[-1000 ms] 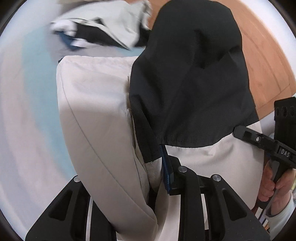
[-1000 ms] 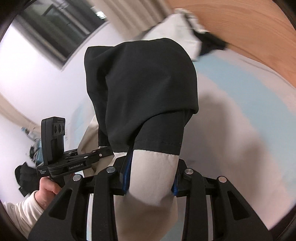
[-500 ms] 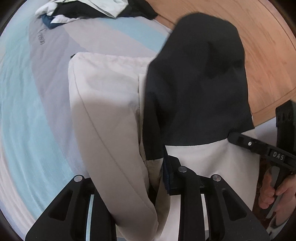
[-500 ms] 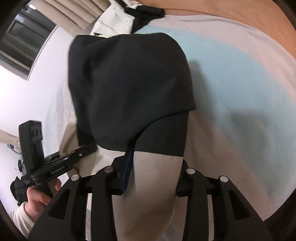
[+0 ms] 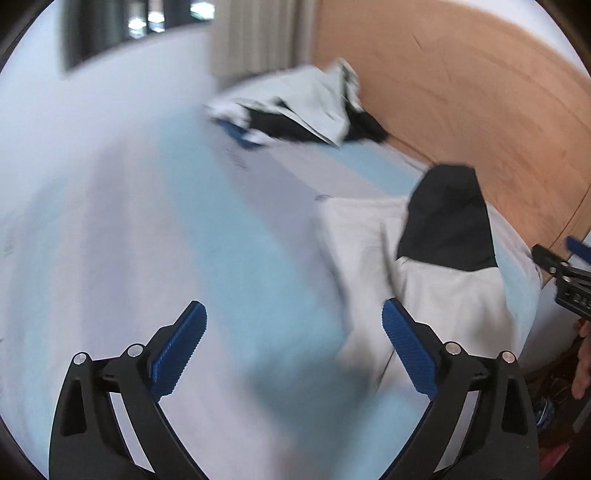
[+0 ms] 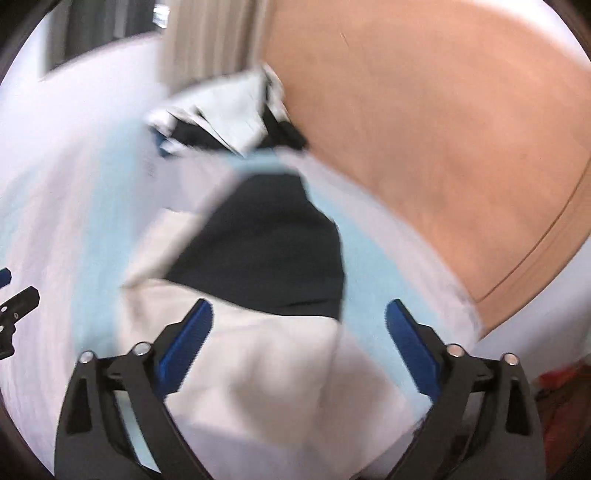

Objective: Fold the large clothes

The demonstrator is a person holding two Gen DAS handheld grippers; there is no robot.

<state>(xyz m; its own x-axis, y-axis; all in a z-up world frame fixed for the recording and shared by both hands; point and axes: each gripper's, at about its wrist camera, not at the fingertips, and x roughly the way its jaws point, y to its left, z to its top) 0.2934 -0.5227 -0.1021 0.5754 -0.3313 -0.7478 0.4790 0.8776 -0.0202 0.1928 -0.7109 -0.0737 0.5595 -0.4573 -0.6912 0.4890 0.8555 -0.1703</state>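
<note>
One cream-and-black garment [image 5: 436, 280] lies flat on the bed [image 5: 147, 229], near the bed's edge on the side of the wooden headboard [image 5: 461, 92]. Black panel at the far end of it, cream part nearer both cameras. In the right wrist view the same garment [image 6: 266, 350] fills the middle, black section beyond the cream one.

Left gripper [image 5: 293, 325]: jaws spread wide, nothing between them. Two blue ribbed pads [image 5: 177, 350] visible. It sits over bare bed sheet, just left of the garment; right pad overlaps the garment's cream edge in view, contact cannot be told.

Right gripper [image 6: 299, 325]: jaws spread wide, two blue pads, nothing pinched. The garment's cream part lies below and between them, not gripped.

Bed sheet: white with pale blue bands. One heap of other clothes [image 5: 295, 110], white, black and blue mixed, sits at the far end of the bed against the headboard, well apart from the garment. Count of pieces in the heap cannot be told, too blurred.

Each view shows part of the other gripper at its edge: right one [image 5: 565, 273] beside the garment, left one [image 6: 14, 310] at the left rim. One curtain [image 5: 258, 37] and one dark window [image 5: 122, 29] behind the heap.
</note>
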